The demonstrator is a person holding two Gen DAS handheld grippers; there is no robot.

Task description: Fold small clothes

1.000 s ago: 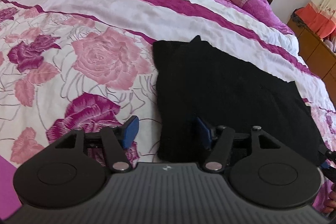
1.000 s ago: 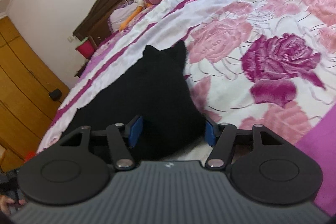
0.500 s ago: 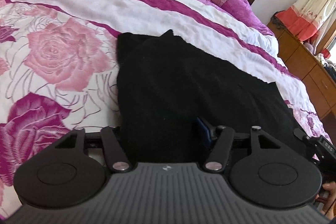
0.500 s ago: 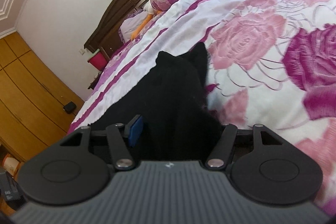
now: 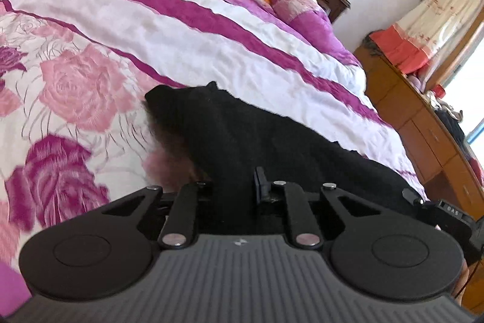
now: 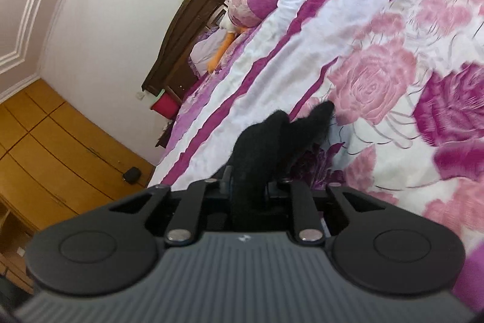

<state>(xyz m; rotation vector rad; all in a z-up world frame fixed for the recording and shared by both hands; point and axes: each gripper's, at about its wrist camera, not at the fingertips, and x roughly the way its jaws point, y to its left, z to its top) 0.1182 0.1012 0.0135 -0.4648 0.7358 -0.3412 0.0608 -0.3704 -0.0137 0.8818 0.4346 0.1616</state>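
Black knit garment (image 5: 272, 147) lies on the rose-patterned bedspread (image 5: 78, 87), its near edge pinched at both corners: left gripper (image 5: 233, 189) and right gripper (image 6: 249, 186) are closing on the cloth. It looks soft, light and floppy; corners seem the sensible hold.

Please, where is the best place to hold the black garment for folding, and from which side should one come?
Probably the black garment is best pinched at its near hem corners, from the bed's near edge. Both grippers' jaws are closing there with cloth between them.
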